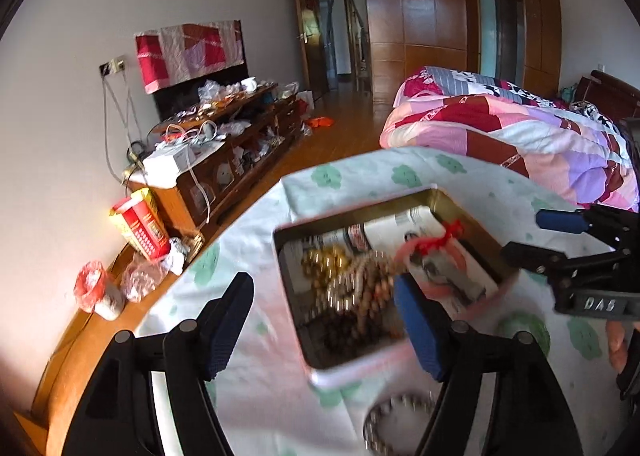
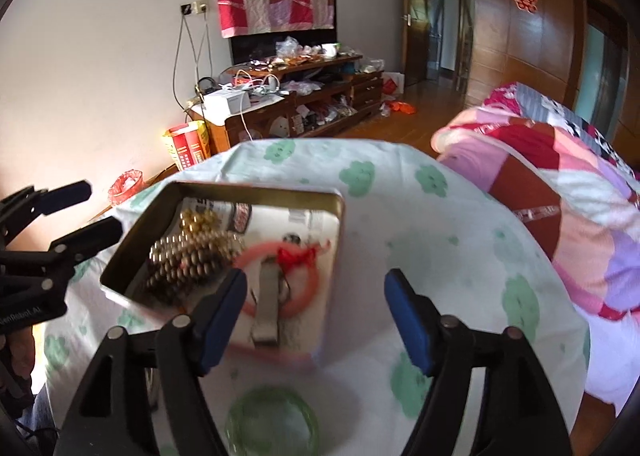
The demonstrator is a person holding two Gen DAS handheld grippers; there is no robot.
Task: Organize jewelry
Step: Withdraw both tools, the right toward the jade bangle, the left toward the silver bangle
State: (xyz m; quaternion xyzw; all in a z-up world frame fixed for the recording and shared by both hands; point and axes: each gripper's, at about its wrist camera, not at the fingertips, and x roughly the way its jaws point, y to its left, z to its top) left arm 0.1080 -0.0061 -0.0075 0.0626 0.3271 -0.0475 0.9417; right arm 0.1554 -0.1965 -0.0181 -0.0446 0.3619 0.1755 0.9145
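An open metal tin [image 1: 360, 212] [image 2: 256, 190] stands on a white cloth with green flowers [image 1: 440, 168]. It holds gold and brown bead strands [image 1: 352, 288] [image 2: 192, 256], a pink bangle with a red ribbon [image 2: 256, 250] [image 1: 448, 236] and a grey metal piece [image 2: 266, 308]. My left gripper [image 1: 324, 326] hangs open over the tin's near side, nothing between its pads. My right gripper [image 2: 316, 320] is open above the tin's right end and the bangle. A silver bead bracelet [image 1: 400, 424] and a green bangle [image 2: 272, 424] lie on the cloth in front of the tin.
A bed with a patchwork quilt [image 1: 520, 128] stands right of the table. A cluttered wooden TV cabinet [image 1: 224, 136] lines the left wall, with a red and yellow box [image 1: 140, 228] and bags on a wooden ledge beside the table. Each gripper shows in the other's view [image 1: 522, 234] [image 2: 105, 208].
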